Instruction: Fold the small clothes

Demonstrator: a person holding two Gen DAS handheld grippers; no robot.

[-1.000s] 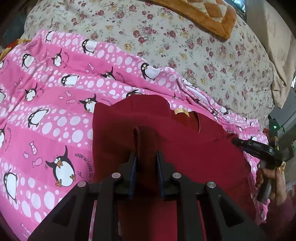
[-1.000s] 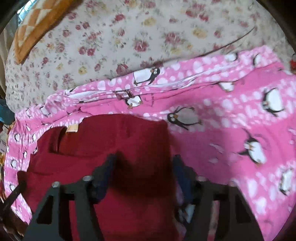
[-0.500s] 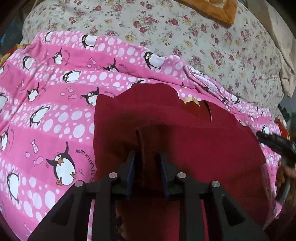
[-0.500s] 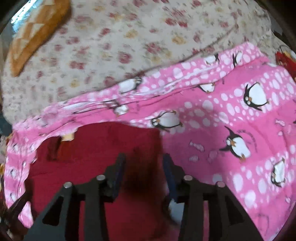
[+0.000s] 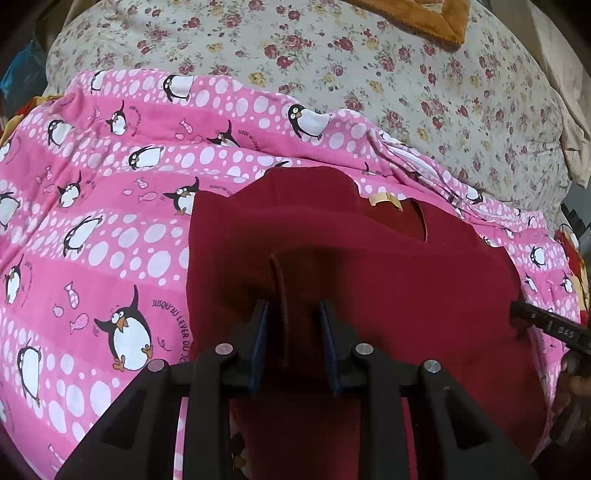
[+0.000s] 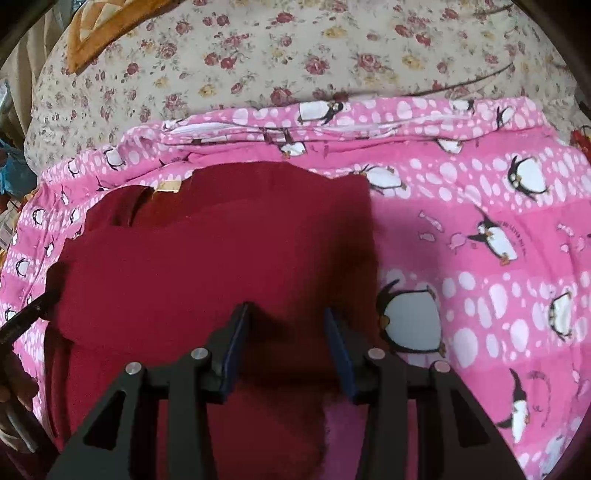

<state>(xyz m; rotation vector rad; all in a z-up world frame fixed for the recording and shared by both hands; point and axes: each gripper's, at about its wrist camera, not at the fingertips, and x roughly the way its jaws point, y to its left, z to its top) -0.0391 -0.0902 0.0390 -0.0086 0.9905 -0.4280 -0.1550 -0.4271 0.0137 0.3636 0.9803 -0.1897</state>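
Note:
A dark red small garment (image 5: 369, 266) lies folded on a pink penguin-print blanket (image 5: 110, 206). A tan neck label (image 5: 384, 200) shows at its far edge. My left gripper (image 5: 293, 314) hovers over the garment's near part; its jaws stand slightly apart with a raised ridge of red cloth between them. My right gripper (image 6: 288, 317) is open over the same garment (image 6: 221, 258), near its right edge, and holds nothing. The right gripper's tip also shows at the right edge of the left wrist view (image 5: 546, 325).
The pink blanket (image 6: 480, 240) covers a bed with a floral quilt (image 5: 369, 74) behind it. An orange patterned cushion (image 6: 107, 26) lies at the far end of the bed. The blanket's zipped far hem (image 6: 295, 133) is bunched.
Both grippers have opened wider and let go of the red cloth. The folded upper layer has settled flat. The right gripper has drawn back toward the garment's right edge.

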